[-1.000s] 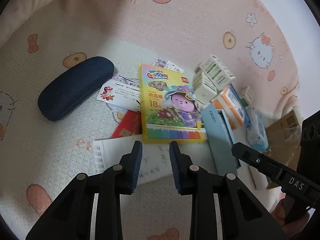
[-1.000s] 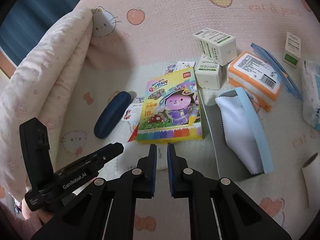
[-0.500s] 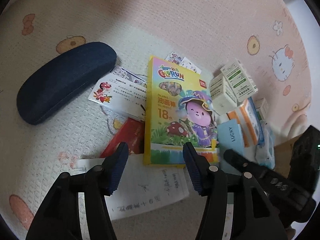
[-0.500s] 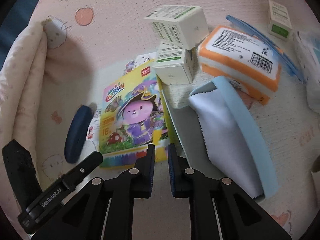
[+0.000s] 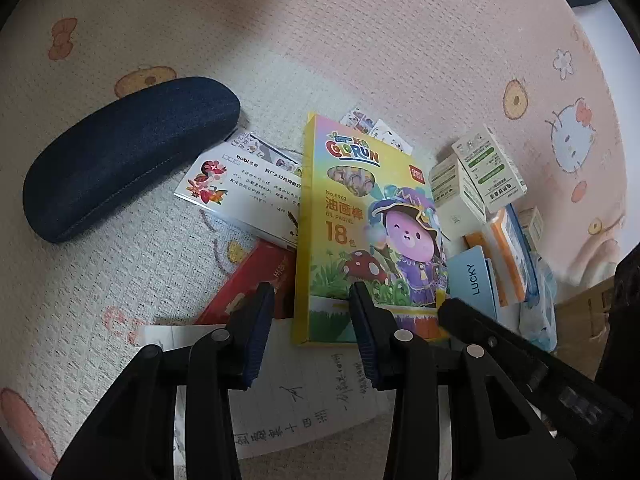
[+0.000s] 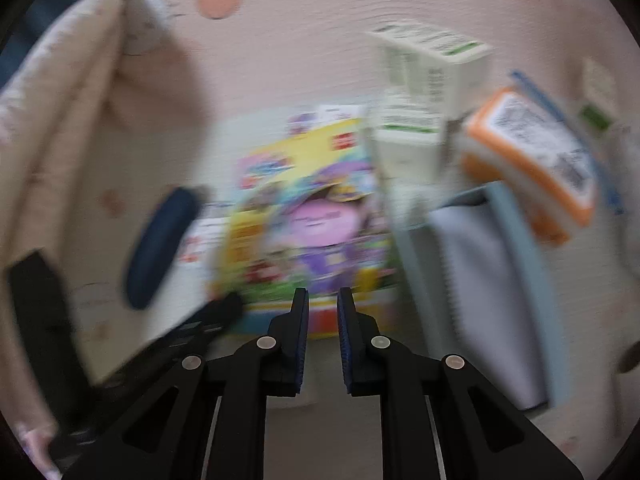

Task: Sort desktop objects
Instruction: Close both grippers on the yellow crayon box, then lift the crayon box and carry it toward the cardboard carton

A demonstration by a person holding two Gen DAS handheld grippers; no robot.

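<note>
Fingers of the left gripper (image 5: 310, 310) stand wide apart and hold nothing; they hover over the near left corner of the yellow crayon box (image 5: 362, 236), which lies flat on the pink blanket (image 5: 360, 40). Left of the crayon box lies a white card (image 5: 244, 196), and farther left a dark blue glasses case (image 5: 128, 156). A red packet (image 5: 256, 284) sticks out from under its left edge. Right of the crayon box stand white and green cartons (image 5: 476, 180). The right gripper (image 6: 322, 310) has only a narrow gap between its fingers and grips nothing, just before the crayon box's near edge; this view is blurred.
</note>
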